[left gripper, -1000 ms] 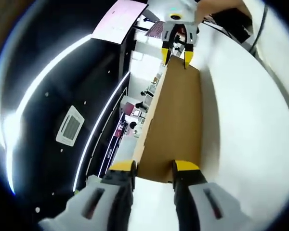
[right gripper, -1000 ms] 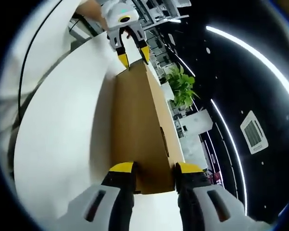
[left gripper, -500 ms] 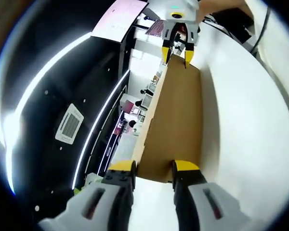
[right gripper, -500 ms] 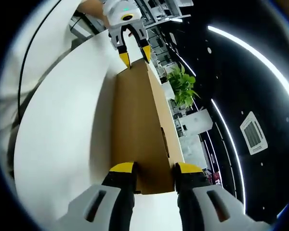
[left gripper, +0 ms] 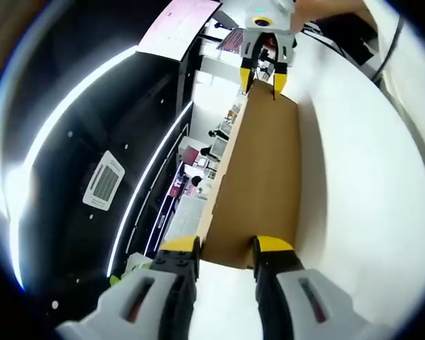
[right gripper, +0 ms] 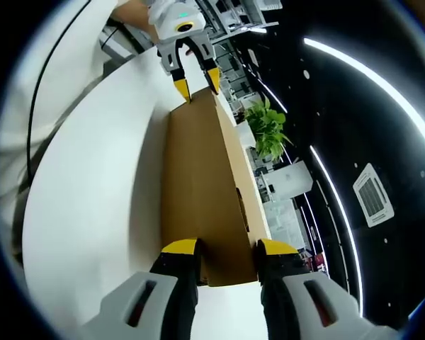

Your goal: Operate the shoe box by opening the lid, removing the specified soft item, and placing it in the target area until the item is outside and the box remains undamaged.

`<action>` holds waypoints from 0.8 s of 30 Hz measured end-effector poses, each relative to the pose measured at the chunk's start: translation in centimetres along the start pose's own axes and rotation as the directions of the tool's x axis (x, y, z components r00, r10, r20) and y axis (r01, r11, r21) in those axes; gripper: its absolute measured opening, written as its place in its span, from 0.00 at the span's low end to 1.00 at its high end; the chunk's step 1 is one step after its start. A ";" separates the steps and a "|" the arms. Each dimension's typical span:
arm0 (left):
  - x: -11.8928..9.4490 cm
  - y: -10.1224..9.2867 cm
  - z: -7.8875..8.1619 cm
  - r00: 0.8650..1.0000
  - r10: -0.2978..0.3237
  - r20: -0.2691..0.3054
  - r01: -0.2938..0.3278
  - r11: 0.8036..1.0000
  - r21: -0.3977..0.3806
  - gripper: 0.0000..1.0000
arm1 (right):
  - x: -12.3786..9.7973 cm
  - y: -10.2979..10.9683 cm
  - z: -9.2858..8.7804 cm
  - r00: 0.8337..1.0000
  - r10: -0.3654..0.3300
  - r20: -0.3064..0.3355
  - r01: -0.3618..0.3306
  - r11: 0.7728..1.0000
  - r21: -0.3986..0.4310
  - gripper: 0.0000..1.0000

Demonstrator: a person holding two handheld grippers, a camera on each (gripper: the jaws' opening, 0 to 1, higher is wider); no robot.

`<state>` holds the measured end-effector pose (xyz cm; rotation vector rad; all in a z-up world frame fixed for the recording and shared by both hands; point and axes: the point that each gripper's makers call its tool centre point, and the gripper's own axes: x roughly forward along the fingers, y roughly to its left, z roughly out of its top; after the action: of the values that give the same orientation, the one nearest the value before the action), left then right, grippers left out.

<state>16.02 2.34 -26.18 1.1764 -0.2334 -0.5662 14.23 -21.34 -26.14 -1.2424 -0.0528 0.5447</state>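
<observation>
A long brown cardboard shoe box (left gripper: pixel 258 177) lies on a white table (left gripper: pixel 354 177), lid down. My left gripper (left gripper: pixel 225 246) has its yellow-tipped jaws closed against the two sides of the box's near end. At the far end, my right gripper (left gripper: pixel 263 76) clamps the box the same way. In the right gripper view the same box (right gripper: pixel 198 177) runs from my right gripper (right gripper: pixel 227 248) up to the left gripper (right gripper: pixel 195 79). A small slot shows in the box's side wall. What is inside the box is hidden.
The white table (right gripper: pixel 92 198) spreads along one side of the box. Beyond the table's edge stand a green plant (right gripper: pixel 269 131), a pink panel (left gripper: pixel 177 25) and office furniture under a dark ceiling with strip lights. A person's hand (right gripper: pixel 131 10) holds the far gripper.
Only a slight shift of both views; both grippers keep the same hold on the box ends.
</observation>
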 end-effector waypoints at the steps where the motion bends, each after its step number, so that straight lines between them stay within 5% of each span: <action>1: 0.0 0.1 0.0 1.000 0.002 0.001 -0.002 1.000 0.000 0.30 | 0.0 0.0 0.0 1.000 0.000 0.000 0.000 1.000 0.000 0.31; 24: -0.4 0.9 0.3 1.000 0.020 -0.004 -0.020 0.999 -0.032 0.30 | -0.3 -0.4 0.3 1.000 -0.007 -0.001 0.007 1.000 0.004 0.31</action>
<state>15.82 2.56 -25.25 1.1431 -0.2319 -0.5477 14.06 -21.31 -25.59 -1.2380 -0.0551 0.5385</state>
